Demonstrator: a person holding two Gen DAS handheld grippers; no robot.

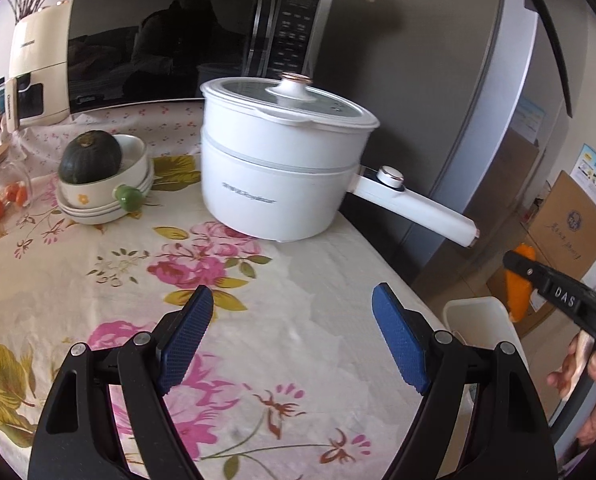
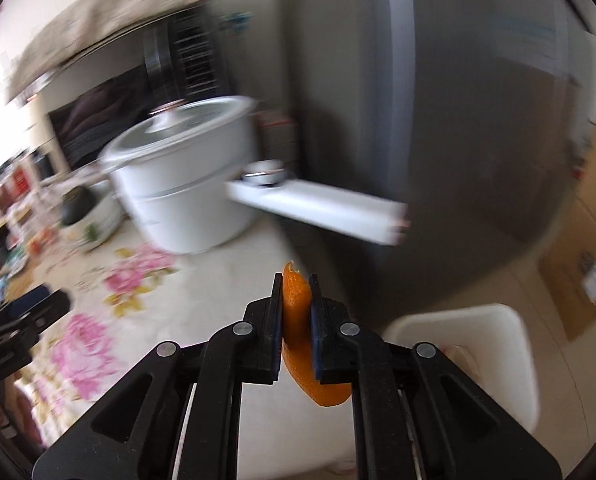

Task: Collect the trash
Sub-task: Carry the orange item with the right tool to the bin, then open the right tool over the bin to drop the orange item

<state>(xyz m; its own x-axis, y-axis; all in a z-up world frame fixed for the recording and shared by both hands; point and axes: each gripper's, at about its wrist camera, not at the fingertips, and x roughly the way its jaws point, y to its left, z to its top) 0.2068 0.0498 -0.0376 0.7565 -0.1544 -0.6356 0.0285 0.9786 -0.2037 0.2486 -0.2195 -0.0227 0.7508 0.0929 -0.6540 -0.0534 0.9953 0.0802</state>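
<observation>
Left wrist view: left tool (image 1: 291,307) apart, nothing between its pads, over the floral-cloth worktop (image 1: 97,264); white lidded electric pot (image 1: 281,160) ahead.

Right wrist view: right tool (image 2: 295,280) clamped on a curled strip of orange peel (image 2: 295,300), held mid-strip. White plastic bin (image 2: 478,320) below, right of it. Peel likely light, limp, slightly slick; a mid-strip pinch should suffice.

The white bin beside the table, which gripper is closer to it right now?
Right. The right gripper, shut on an orange peel, is past the table edge near the white bin. The left gripper is open over the flowered tablecloth, farther off.
</observation>
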